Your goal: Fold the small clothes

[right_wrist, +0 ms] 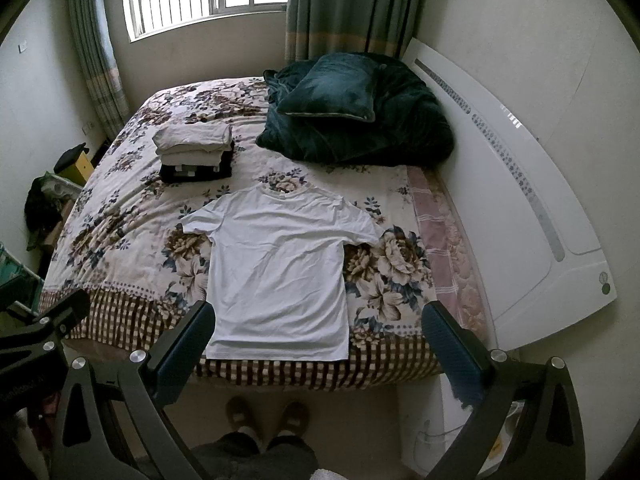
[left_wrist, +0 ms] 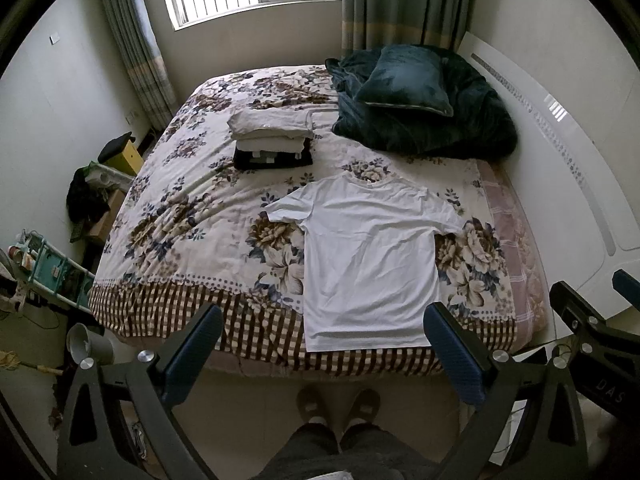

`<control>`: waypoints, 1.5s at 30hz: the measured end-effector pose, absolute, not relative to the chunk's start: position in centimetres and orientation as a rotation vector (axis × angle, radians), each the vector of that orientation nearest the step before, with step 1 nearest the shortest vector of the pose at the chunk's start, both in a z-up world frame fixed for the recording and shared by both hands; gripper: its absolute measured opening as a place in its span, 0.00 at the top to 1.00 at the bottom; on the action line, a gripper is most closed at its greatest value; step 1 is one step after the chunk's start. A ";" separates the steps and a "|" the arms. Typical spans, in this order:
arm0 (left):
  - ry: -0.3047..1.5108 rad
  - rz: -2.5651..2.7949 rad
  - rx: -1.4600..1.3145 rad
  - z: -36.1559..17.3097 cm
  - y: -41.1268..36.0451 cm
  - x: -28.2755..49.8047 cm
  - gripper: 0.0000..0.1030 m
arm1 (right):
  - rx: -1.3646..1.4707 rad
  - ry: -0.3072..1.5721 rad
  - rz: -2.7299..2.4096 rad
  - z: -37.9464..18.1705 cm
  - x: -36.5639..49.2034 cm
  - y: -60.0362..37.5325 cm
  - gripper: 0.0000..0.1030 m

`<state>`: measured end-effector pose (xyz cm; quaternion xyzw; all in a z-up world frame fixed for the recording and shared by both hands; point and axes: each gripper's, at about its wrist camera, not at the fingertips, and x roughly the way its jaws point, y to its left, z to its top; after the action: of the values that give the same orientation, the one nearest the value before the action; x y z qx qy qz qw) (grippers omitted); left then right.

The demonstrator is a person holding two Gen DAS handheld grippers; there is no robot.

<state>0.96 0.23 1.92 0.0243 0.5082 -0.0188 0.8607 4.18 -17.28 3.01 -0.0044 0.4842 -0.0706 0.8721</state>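
Observation:
A white T-shirt [left_wrist: 370, 256] [right_wrist: 280, 268] lies flat and spread out on the flowered bed cover, collar toward the window, hem at the near edge of the bed. My left gripper [left_wrist: 324, 320] hangs open above the near edge, holding nothing, its fingers straddling the shirt's hem in the view. My right gripper [right_wrist: 318, 318] is open too and empty, held high in front of the bed. The right gripper's body [left_wrist: 592, 332] shows at the right of the left wrist view. A stack of folded clothes [left_wrist: 272, 140] [right_wrist: 196, 154] sits farther back on the bed.
A dark green blanket and cushion [left_wrist: 416, 104] [right_wrist: 352, 108] are piled at the head of the bed beside a white headboard [right_wrist: 520, 200]. The person's slippered feet [left_wrist: 338, 404] stand on the floor at the bed's near edge. Clutter and boxes [left_wrist: 92, 196] line the left wall.

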 end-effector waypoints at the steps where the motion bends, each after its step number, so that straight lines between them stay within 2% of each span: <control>1: 1.066 -0.039 0.051 1.9 0.2 1.0 0.01 | -0.008 1.011 -0.148 2.9 4.1 -17.2 0.00; 10: 1.059 -0.040 0.051 4.7 -0.1 3.5 0.01 | -0.011 1.002 -0.152 3.7 4.5 -17.4 0.00; 34: 1.045 -0.041 0.048 4.4 -0.2 2.9 0.01 | 0.001 1.004 -0.151 3.6 4.3 -17.1 0.00; 40: 1.010 -0.009 0.077 3.1 -0.8 5.5 0.00 | 0.068 1.021 -0.205 1.3 6.1 -17.5 0.00; 45: 0.999 0.005 0.117 -0.8 -1.8 10.5 0.00 | 0.141 1.031 -0.314 -3.2 10.0 -19.4 0.00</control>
<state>10.54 -1.81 -0.81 0.0563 0.4787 0.0024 0.8761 9.98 -19.36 -3.18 0.0671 0.4905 -0.1492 0.8559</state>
